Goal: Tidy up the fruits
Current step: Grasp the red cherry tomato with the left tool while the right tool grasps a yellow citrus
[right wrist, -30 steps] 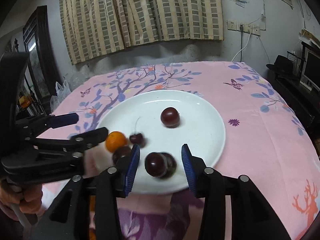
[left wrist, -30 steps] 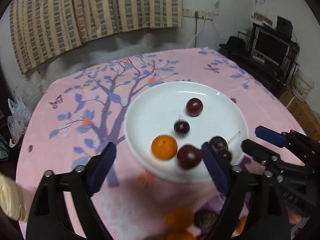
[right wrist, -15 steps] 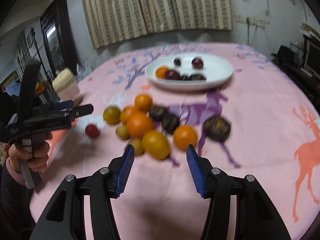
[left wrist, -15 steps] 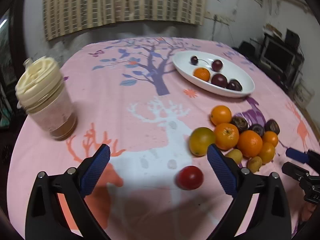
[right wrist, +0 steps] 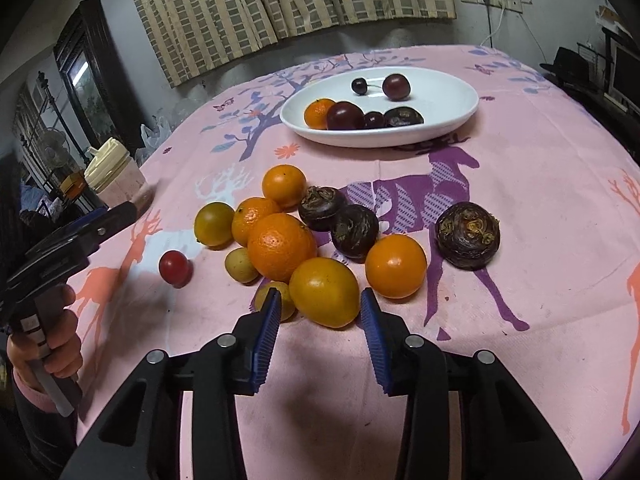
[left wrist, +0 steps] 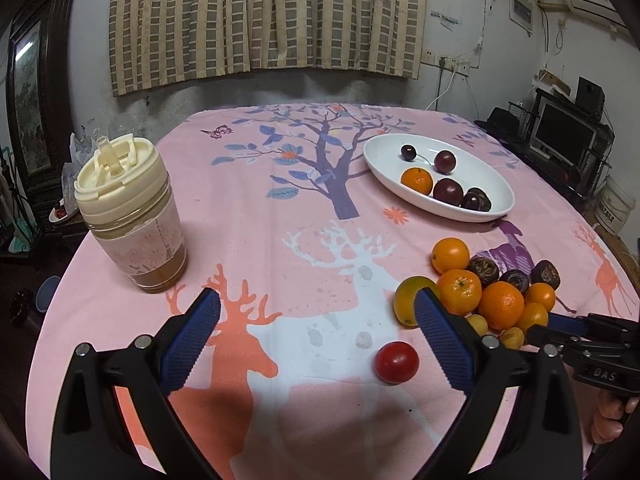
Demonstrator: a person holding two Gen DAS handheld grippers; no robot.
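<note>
From my left gripper (left wrist: 316, 334) I look down on the pink printed tablecloth (left wrist: 280, 216); its blue-padded jaws stand wide apart and hold nothing, and a small red fruit (left wrist: 397, 362) lies on the cloth between them, nearer the right-hand finger and touching neither. A cream-lidded jar (left wrist: 130, 210) stands upright well off to the left. My right gripper (right wrist: 320, 322) is also spread, less widely, and empty; the nearest yellow-orange fruit (right wrist: 324, 292) sits just ahead of its fingertips, roughly centred between them, and I cannot tell whether the pads touch it. That fruit belongs to the loose pile on the cloth: a large orange (right wrist: 282, 247) just behind it, more oranges and small yellowish fruits packed close around, two dark wrinkled fruits (right wrist: 338, 222) touching each other at the back of the pile, and a third dark one (right wrist: 467, 235) lying apart to the right. Farther back, near the middle of the table, the white oval dish (right wrist: 452, 114) holds one orange, dark plums and cherries, and a dark wrinkled fruit. In the right wrist view a hand (right wrist: 44, 344) with a pink cuff grips the handle of the left gripper at the left edge.
</note>
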